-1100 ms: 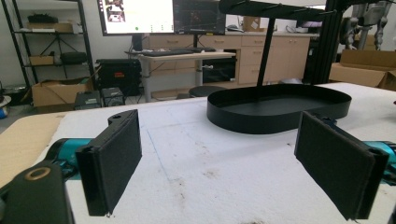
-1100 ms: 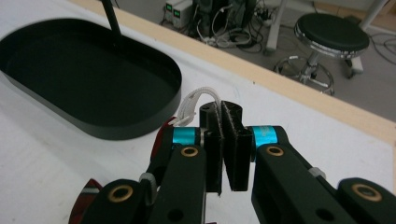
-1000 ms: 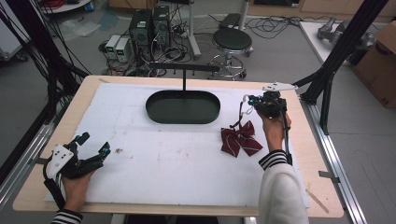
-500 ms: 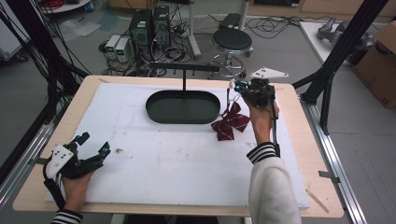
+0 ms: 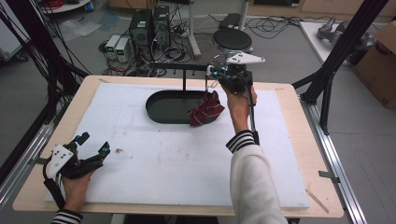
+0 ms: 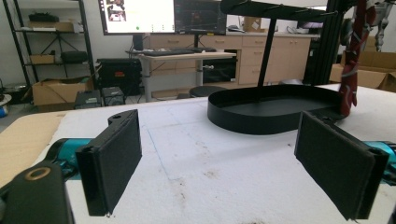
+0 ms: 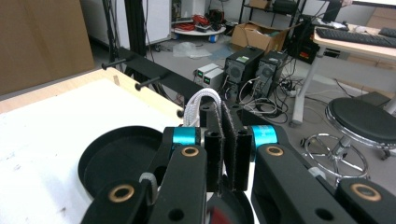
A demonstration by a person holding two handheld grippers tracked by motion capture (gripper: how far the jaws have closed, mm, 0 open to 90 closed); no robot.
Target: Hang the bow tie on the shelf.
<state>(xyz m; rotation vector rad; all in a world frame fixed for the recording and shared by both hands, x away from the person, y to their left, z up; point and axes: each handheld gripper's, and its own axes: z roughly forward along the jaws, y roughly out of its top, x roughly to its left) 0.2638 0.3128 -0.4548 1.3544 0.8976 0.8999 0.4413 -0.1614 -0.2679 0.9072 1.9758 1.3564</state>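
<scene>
High view: right gripper (image 5: 215, 78) holds the red bow (image 5: 206, 109) above the black tray's (image 5: 161, 114) right rim; bare worktop (image 5: 187, 158) lies between.

Left gripper view: jaws wide, empty.

Right gripper view: jaws clamped on the bow's white loop (image 7: 200, 103), near the rack bar (image 7: 154, 79).

We see a grey floor (image 5: 289, 51) strewn with cables, two computer towers (image 5: 150, 25) and a black round stool (image 5: 232, 38) beyond the table; behind, monitors (image 6: 161, 15) above a desk (image 6: 187, 56), shelving (image 6: 44, 42) and cardboard boxes (image 6: 53, 91)
</scene>
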